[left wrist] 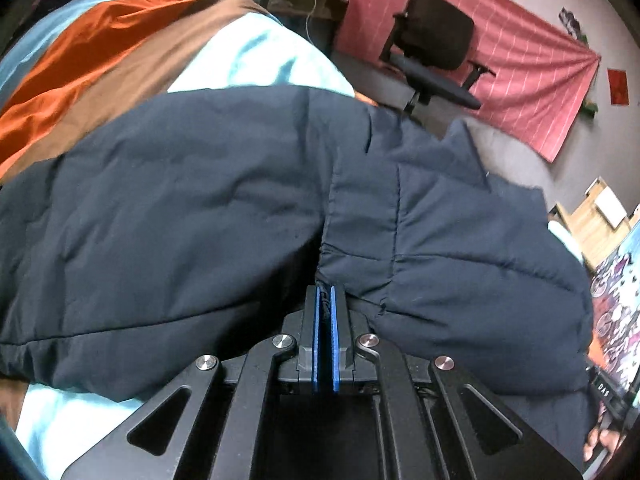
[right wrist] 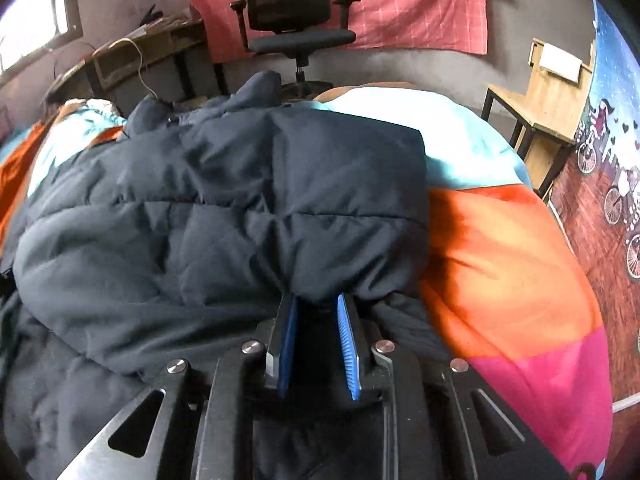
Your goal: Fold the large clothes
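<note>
Jacket (left wrist: 200, 208) edge pinched between left fingers (left wrist: 336, 320); bunched fold between right fingers (right wrist: 348, 344).

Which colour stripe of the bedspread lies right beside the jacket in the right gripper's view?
The orange stripe: it borders the navy puffer jacket directly, while the pink stripe lies nearer the camera.

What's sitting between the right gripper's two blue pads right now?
A bunched fold of the navy puffer jacket sits between the right gripper pads, seen in the right wrist view.
</note>
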The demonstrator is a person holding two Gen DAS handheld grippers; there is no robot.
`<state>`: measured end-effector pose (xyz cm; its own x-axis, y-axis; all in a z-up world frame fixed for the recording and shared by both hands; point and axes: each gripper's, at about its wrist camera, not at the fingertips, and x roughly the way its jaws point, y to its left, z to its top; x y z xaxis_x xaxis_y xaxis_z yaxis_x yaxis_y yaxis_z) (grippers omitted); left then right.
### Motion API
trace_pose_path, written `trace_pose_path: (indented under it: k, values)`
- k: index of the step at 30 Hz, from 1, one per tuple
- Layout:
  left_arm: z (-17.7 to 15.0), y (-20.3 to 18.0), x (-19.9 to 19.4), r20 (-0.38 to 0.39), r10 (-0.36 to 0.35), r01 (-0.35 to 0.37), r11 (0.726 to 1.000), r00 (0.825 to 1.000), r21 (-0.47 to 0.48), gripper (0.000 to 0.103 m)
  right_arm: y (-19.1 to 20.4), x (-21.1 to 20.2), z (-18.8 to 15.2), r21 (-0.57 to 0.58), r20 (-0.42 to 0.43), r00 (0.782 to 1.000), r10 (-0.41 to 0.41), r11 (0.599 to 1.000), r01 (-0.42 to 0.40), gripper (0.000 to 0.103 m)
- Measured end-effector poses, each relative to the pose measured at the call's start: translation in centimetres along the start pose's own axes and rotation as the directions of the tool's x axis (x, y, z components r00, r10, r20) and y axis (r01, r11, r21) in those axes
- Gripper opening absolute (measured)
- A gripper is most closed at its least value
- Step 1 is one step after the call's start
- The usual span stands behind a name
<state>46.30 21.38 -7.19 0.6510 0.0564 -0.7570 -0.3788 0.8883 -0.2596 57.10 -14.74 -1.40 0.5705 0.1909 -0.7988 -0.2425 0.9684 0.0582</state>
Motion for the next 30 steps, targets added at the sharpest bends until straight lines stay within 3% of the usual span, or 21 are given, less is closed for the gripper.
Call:
trace_pose_path:
  k: [3,5,9,10,12,13,14,15,18,22,24,30]
  values:
    - [-0.3,-0.1,0.3,-0.012,-0.004,0.004,1.0,1.0,0.007,0.003,0.5,0.4,-0.4,-0.03,0.002,1.0,-0.03,0.999,0.03,0.02]
    - [-0.4,0.7,-0.1,-0.004,-0.049,0.049,0.998,0.999,-0.029,0.004,0.9,0.2,-0.4,-0.045,0.003,0.999,-0.05,0.998,0.05,0.02]
    - [-0.2,2.6,-2.3,0.008,-0.08,0.08,0.993,0.997,-0.09,0.011,1.0,-1.5,0.1,-0.041,0.017,0.996,-0.084,0.996,0.085,0.02]
    - [-0.2,3.1,-3.0,0.009,-0.079,0.08,0.993,0.997,-0.084,0.02,1.1,-2.1,0.3,-0.018,0.027,0.997,-0.071,0.997,0.072,0.022]
    - [-0.3,4.0,-4.8,0.02,-0.084,0.085,0.994,0.996,-0.072,0.037,1.6,-3.3,0.9,0.025,0.052,0.998,-0.045,0.999,0.044,0.043]
    - [-0.3,4.3,-5.6,0.027,-0.091,0.093,0.993,0.995,-0.07,0.051,2.3,-3.8,1.2,0.037,0.069,0.997,-0.032,0.999,0.03,0.068]
    - [-0.5,4.8,-6.6,0.039,-0.085,0.088,0.994,0.996,-0.069,0.059,3.2,-4.5,1.5,0.038,0.094,0.996,-0.011,0.999,0.008,0.08]
    - [-0.8,5.8,-8.1,0.066,-0.062,0.067,0.995,0.996,-0.077,0.07,4.8,-5.3,1.8,0.017,0.128,0.992,0.015,1.0,-0.017,0.08]
    - [-0.6,7.8,-10.8,0.103,-0.053,0.064,0.992,0.993,-0.11,0.077,9.9,-6.0,3.0,-0.085,0.159,0.985,0.069,0.995,-0.056,0.08]
    - [-2.1,13.3,-14.5,0.152,0.015,0.02,0.974,0.988,-0.225,0.101,17.5,-5.4,3.8,-0.208,0.137,0.975,0.175,0.968,-0.144,0.081]
    - [-2.9,15.9,-16.0,0.173,0.057,-0.004,0.956,0.983,-0.293,0.101,20.9,-4.9,3.9,-0.257,0.129,0.97,0.208,0.951,-0.17,0.081]
    - [-5.8,23.7,-18.5,0.148,0.203,-0.107,0.865,0.968,-0.49,0.101,28.5,-3.1,3.5,-0.351,0.111,0.967,0.229,0.919,-0.178,0.082]
